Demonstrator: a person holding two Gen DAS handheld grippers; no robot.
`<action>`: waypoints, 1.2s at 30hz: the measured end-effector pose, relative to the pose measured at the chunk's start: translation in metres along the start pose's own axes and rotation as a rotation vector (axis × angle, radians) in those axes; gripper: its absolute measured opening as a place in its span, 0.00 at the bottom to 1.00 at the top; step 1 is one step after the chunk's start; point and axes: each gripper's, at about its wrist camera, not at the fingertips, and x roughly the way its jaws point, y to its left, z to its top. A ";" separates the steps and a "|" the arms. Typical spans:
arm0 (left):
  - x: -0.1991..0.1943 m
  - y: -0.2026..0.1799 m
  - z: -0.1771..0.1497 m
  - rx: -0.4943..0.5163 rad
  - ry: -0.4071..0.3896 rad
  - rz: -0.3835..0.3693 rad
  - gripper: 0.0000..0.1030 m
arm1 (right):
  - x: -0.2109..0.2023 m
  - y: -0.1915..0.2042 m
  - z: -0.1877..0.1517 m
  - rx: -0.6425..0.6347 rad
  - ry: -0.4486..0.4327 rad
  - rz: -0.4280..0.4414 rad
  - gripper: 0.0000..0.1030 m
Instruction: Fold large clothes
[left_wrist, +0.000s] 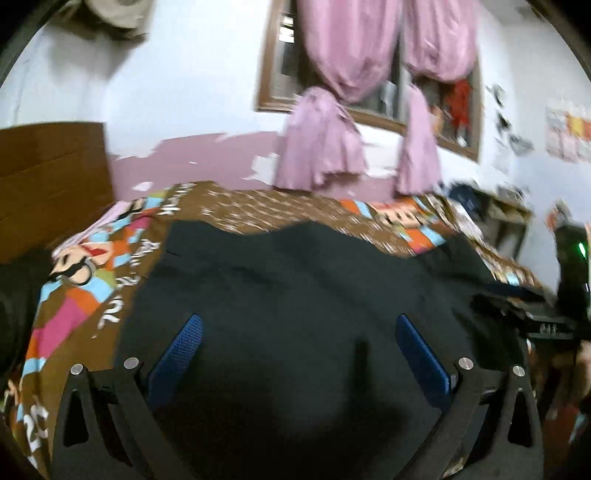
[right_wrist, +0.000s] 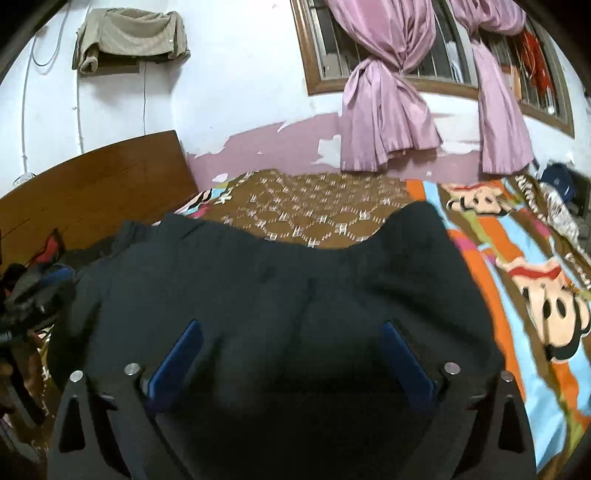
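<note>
A large dark navy garment (left_wrist: 295, 280) lies spread flat on a bed with a brown and multicoloured cartoon cover (left_wrist: 74, 306). My left gripper (left_wrist: 299, 325) hovers over the garment with its blue fingers (left_wrist: 177, 354) wide apart and nothing between them. In the right wrist view the same dark garment (right_wrist: 277, 280) fills the middle, its far edge dipping over the bed cover (right_wrist: 314, 206). My right gripper (right_wrist: 291, 332) is open above it, blue pads (right_wrist: 406, 362) spread, holding nothing.
A wooden headboard (right_wrist: 92, 188) stands at the left, with a heap of dark clothes (right_wrist: 33, 288) beside it. Pink curtains (right_wrist: 388, 110) hang over a barred window on the far wall. The other gripper (left_wrist: 554, 321) shows at the right edge of the left wrist view.
</note>
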 end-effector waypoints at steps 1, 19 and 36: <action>0.006 -0.006 -0.001 0.024 0.019 0.000 0.99 | 0.007 0.000 -0.003 -0.004 0.027 0.001 0.97; 0.117 0.057 0.042 -0.159 0.267 0.126 0.99 | 0.147 -0.012 0.039 -0.048 0.280 -0.018 1.00; 0.129 0.053 0.013 -0.097 0.336 0.136 0.99 | 0.168 -0.016 0.024 -0.048 0.343 -0.042 1.00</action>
